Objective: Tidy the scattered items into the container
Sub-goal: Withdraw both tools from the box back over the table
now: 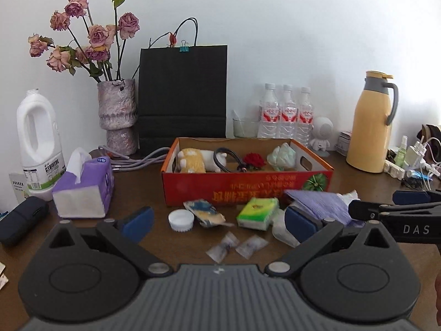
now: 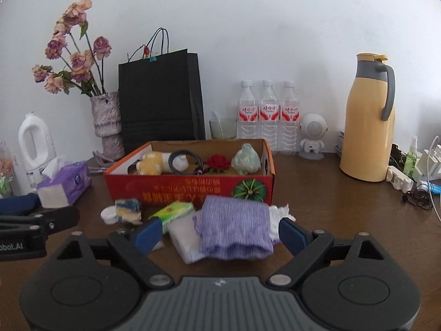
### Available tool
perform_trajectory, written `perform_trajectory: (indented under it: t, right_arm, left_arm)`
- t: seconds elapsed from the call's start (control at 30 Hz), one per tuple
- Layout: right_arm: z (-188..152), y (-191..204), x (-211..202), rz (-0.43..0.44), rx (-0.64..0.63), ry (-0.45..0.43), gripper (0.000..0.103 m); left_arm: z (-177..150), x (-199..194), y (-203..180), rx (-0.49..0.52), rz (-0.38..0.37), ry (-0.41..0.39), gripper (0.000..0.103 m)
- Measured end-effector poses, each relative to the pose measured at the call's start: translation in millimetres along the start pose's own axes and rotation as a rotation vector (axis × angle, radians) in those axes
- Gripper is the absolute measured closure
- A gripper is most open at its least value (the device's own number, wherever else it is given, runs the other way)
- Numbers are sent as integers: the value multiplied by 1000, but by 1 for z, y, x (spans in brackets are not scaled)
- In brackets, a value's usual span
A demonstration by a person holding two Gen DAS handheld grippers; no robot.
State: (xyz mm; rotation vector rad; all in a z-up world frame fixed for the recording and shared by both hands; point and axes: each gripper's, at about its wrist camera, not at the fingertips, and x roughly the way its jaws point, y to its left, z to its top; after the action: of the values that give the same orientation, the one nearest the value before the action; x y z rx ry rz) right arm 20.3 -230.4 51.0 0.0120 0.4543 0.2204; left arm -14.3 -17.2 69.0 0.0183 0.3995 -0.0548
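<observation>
Both hand-held grippers gape empty: left point(image 1: 217, 222), marked "DAS"; right point(image 2: 219, 234), "obot.AI"; box point(image 2: 193, 190) print inverted.

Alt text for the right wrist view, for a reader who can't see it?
The open right gripper frames a folded purple cloth on a brown table, just before a red cardboard box holding a plush toy. A green tissue pack lies left of the cloth.

"DAS" on right gripper point(image 1: 386, 207)
</observation>
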Motion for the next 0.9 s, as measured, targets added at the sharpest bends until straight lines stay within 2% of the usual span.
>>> perform_trajectory:
  t: [0.17, 0.37, 0.7, 0.9]
  right_arm:
    - [-33, 3, -33, 50, 5, 60, 9]
    - [-62, 8, -48, 75, 23, 105, 9]
    - [-62, 8, -39, 80, 21, 112, 9]
    - [-50, 6, -24, 69, 10, 109, 9]
  left_arm:
    - [-28, -34, -13, 47, -24, 36, 0]
    - [-39, -45, -13, 39, -12, 66, 0]
    - [-38, -26, -11, 11, 5, 114, 0]
    - [-27, -6, -2, 20, 25, 94, 0]
